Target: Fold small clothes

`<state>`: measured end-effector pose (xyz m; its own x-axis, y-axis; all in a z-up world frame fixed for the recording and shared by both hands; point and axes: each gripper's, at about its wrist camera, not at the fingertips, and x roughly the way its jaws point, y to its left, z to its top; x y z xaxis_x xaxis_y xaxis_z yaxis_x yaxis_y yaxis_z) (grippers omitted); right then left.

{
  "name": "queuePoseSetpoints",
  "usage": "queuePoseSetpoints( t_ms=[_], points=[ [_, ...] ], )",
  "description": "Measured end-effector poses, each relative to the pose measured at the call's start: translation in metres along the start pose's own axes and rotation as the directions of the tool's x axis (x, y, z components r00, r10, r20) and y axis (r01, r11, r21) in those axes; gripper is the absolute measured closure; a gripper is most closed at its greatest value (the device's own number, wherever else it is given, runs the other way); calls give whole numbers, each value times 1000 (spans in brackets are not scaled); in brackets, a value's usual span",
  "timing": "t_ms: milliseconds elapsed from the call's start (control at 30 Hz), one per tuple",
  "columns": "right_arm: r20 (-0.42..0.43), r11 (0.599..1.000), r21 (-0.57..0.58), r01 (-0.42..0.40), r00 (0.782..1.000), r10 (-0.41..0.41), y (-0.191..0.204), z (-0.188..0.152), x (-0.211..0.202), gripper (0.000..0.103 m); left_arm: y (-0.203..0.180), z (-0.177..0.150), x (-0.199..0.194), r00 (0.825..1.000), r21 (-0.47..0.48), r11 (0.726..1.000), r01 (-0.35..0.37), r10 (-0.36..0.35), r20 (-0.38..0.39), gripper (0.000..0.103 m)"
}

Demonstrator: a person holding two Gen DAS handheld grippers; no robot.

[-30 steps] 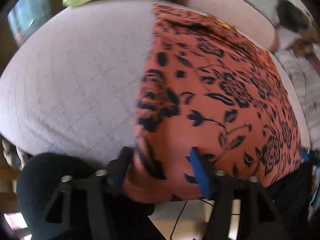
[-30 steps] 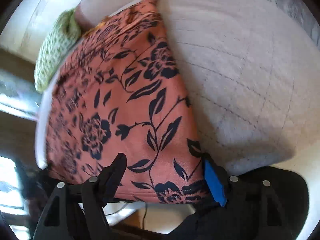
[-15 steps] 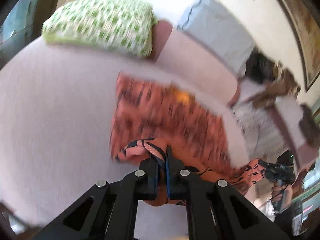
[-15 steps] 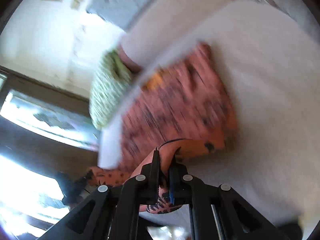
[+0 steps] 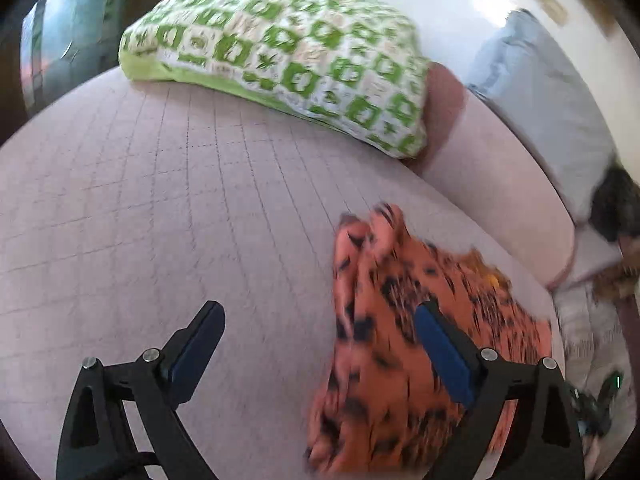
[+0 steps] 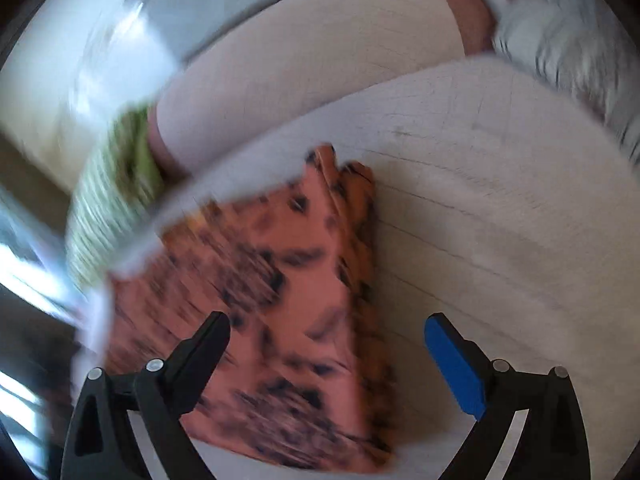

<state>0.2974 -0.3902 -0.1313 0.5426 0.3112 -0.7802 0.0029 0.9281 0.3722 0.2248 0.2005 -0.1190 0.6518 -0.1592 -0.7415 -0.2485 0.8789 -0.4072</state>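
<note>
Item: orange flowered cloth (image 5: 420, 344), lying folded on the pale quilted bed (image 5: 160, 208), long axis running away from me toward the green pillow (image 5: 288, 60), thick folded edge on its right side. Left gripper (image 5: 320, 344): fingers opening, nothing pinched, the cloth off to their right with only the right finger over it; right gripper (image 6: 332, 356): fingers opening, nothing pinched, the cloth's right edge between them and its body to their left. I judge the right gripper nearer that edge for the next fold.
</note>
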Motion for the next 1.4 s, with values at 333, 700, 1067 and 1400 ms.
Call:
queuePoseSetpoints(
  t_ms=[333, 700, 1067, 1400],
  points=[
    [-241, 998, -7, -62, 969, 59, 20, 0, 51, 83, -54, -30, 59, 967, 247, 969, -5, 67, -245, 88],
    [-172, 989, -38, -141, 976, 132, 24, -43, -83, 80, -59, -74, -89, 991, 231, 970, 74, -46, -122, 83],
    [-25, 999, 24, -25, 999, 26, -33, -122, -107, 19, -37, -95, -83, 997, 294, 956, -12, 34, -71, 50],
    [-14, 997, 50, -63, 998, 64, -19, -83, -76, 19, -50, -36, 33, 974, 370, 923, -102, 169, -153, 100]
  ],
)
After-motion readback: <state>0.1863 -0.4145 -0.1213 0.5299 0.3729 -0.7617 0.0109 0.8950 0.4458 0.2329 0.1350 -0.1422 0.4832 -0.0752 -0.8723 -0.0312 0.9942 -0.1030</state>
